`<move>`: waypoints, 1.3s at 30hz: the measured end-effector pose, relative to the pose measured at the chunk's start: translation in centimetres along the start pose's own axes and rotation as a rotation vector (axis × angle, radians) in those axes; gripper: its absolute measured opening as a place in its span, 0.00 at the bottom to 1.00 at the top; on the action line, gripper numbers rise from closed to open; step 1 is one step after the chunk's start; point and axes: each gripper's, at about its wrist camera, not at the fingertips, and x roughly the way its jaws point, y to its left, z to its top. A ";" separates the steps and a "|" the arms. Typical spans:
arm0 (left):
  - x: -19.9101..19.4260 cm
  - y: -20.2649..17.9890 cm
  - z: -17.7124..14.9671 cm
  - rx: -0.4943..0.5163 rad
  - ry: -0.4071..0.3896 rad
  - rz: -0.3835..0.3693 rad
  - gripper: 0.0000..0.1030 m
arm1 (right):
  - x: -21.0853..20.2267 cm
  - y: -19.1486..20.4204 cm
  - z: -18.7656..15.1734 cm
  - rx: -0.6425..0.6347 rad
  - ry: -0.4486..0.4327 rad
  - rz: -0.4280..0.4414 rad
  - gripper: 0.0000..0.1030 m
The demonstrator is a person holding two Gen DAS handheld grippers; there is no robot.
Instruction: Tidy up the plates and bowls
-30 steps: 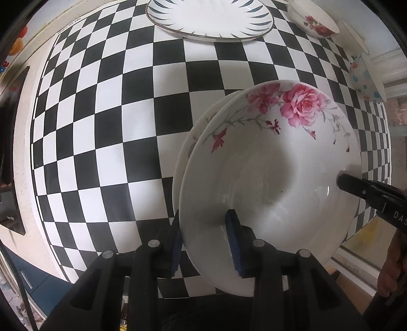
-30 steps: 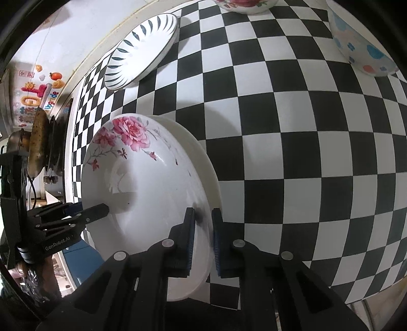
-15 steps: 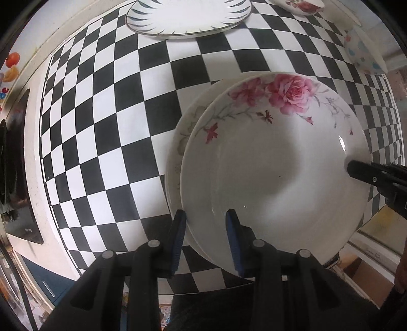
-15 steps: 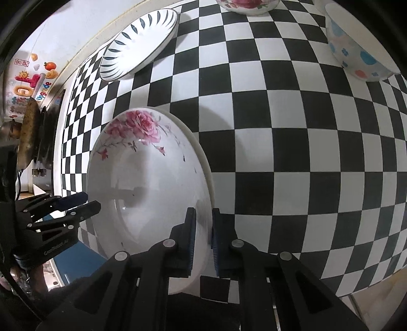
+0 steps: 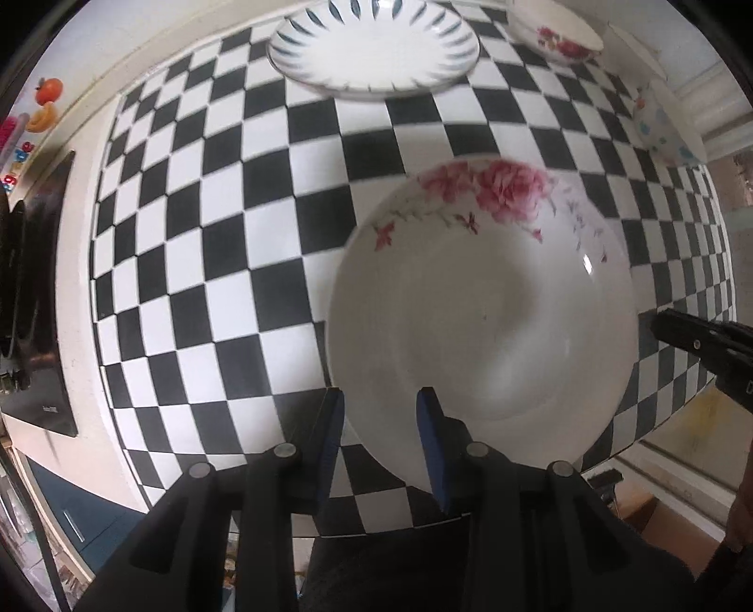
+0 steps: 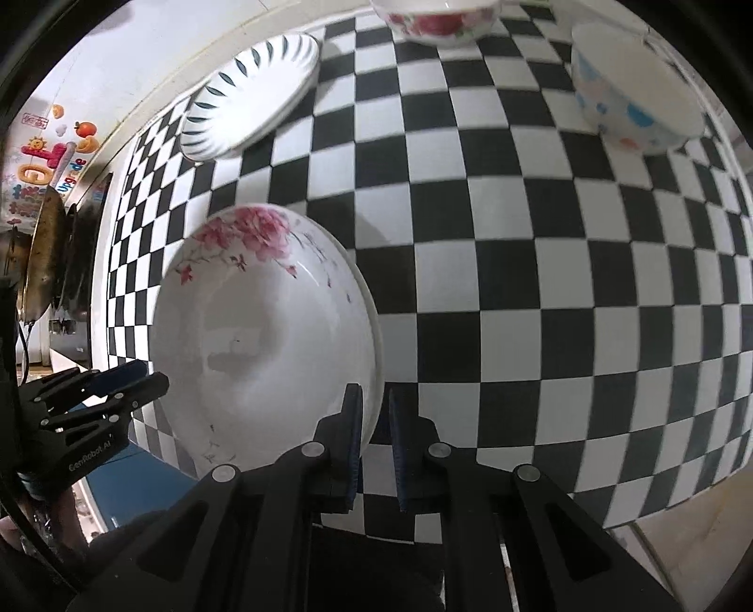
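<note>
A white plate with pink roses (image 5: 484, 320) (image 6: 263, 339) lies on the checkered tablecloth (image 5: 226, 245). It rests on a second white plate, of which only a thin rim (image 6: 372, 315) shows on its right. My right gripper (image 6: 373, 395) (image 5: 659, 325) is shut on the rose plate's near rim. My left gripper (image 5: 381, 395) (image 6: 150, 374) hovers above the opposite rim. Its jaws stand a little apart and the pads press on nothing.
At the back of the table stand a blue-striped plate (image 5: 372, 52) (image 6: 249, 94), a rose bowl (image 5: 555, 33) (image 6: 437, 19) and a dotted bowl (image 5: 663, 122) (image 6: 635, 94). A dark hob (image 5: 37, 282) lies left. The table edge runs close behind both grippers.
The rose plate has settled squarely over the lower plate, whose crescent has shrunk. My left gripper has risen and drawn back off the rim. The right gripper has kept its grip.
</note>
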 end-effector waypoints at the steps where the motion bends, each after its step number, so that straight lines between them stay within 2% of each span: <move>1: -0.5 0.0 0.0 -0.004 -0.011 -0.009 0.28 | -0.5 0.2 0.0 -0.002 -0.005 0.001 0.13; 6: -3.1 0.7 -0.1 -0.002 -0.048 -0.029 0.29 | -2.1 1.7 0.7 -0.036 -0.012 -0.027 0.13; 9: -4.5 1.8 0.9 -0.011 -0.072 -0.043 0.29 | -2.6 2.0 1.4 -0.030 -0.007 -0.027 0.15; 11: -5.0 2.2 1.4 -0.026 -0.094 -0.067 0.36 | -2.8 2.0 1.9 -0.021 -0.003 -0.017 0.31; 13: -5.6 3.5 1.2 -0.029 -0.121 -0.066 0.42 | -3.0 1.7 2.8 0.000 -0.021 -0.001 0.69; 15: -5.4 4.1 2.1 -0.026 -0.146 -0.054 0.56 | -3.4 1.3 4.3 0.037 -0.047 0.029 0.74; 19: -5.2 6.6 5.9 -0.060 -0.175 -0.064 0.58 | -3.4 0.7 8.3 0.091 -0.081 0.084 0.74; 23: -3.8 10.0 11.6 -0.138 -0.175 -0.118 0.58 | -1.7 1.3 14.0 0.095 -0.101 0.117 0.74; 29: 0.5 14.1 19.1 -0.222 -0.121 -0.168 0.58 | 2.8 3.1 22.1 0.057 -0.088 0.079 0.74; 32: 2.7 14.7 21.5 -0.228 -0.087 -0.180 0.56 | 4.9 3.7 25.3 0.054 -0.074 0.060 0.73; 33: 3.3 14.7 22.0 -0.223 -0.080 -0.180 0.53 | 5.5 3.8 25.9 0.055 -0.069 0.055 0.73; 34: 3.8 14.6 22.5 -0.208 -0.069 -0.180 0.48 | 6.2 4.1 26.5 0.054 -0.060 0.048 0.70; 35: 4.2 14.4 22.8 -0.195 -0.057 -0.174 0.34 | 6.7 4.2 27.0 0.055 -0.051 0.044 0.68; 36: 4.6 14.2 23.1 -0.186 -0.045 -0.167 0.24 | 7.1 4.2 27.3 0.059 -0.041 0.045 0.57; 37: 4.9 14.0 23.2 -0.175 -0.038 -0.173 0.25 | 7.7 4.3 27.6 0.064 -0.026 0.045 0.38; 39: 4.8 13.8 23.1 -0.171 -0.059 -0.156 0.25 | 8.4 4.2 27.9 0.074 -0.007 0.022 0.25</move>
